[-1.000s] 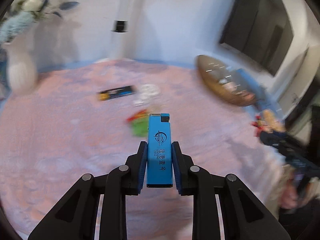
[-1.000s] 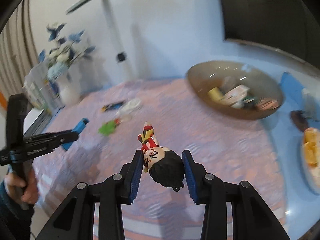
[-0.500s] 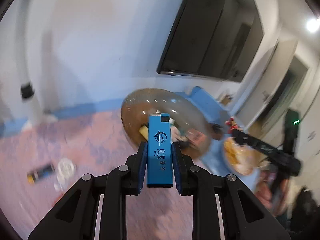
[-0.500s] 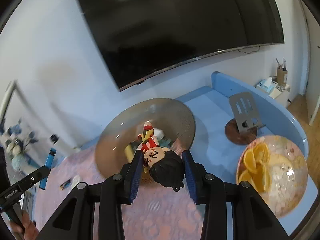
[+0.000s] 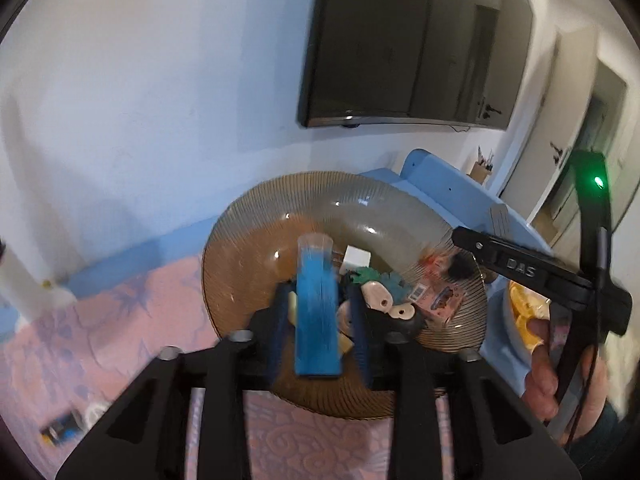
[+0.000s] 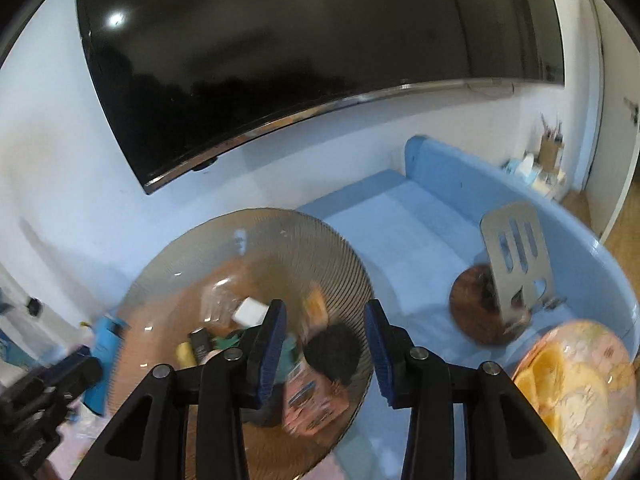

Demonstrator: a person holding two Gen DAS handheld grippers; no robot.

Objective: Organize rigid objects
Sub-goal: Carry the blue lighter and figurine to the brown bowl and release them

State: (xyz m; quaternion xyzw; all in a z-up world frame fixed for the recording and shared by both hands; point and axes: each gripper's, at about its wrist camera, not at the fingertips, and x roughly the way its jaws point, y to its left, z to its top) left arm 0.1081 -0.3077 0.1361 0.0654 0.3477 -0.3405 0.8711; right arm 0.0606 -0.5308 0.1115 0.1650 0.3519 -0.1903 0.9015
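Both tools hung over the bowl [image 5: 224, 248], mid-drop. L tool [image 5: 318, 300] had just been opening: jaws spread, lighter [image 5: 316, 312] loose between them w/ a gap each side, blurred, prob. already slipping. R tool [image 6: 325, 320] had just been opening too: jaws spread, nothing pinched, and the figurine [image 6: 332, 354] sat below the tips inside the bowl, over a pink box [image 6: 310, 396].

To do it well, I'd say: keep both tools still over the bowl's middle, not the rim, and let the jaws widen fully before pulling back, so no pad drags a thing out. Lighter is long and hard, so it may bounce off the pile; a low drop would be safer. Pull the tools apart toward 9 and 3 o'clock so they don't clash.

L view showed the pile under the lighter, the R tool coming in from 3 o'clock w/ a hand [image 5: 544, 376] on its grip, plus pink surface [image 5: 120, 320] at 8 o'clock. R view alone showed the figurine clearly, a metal stand [image 6: 516, 256] at 2 o'clock and an orange plate [image 6: 576, 372] at 4 o'clock; the L tool came in at 8 o'clock, blurred.
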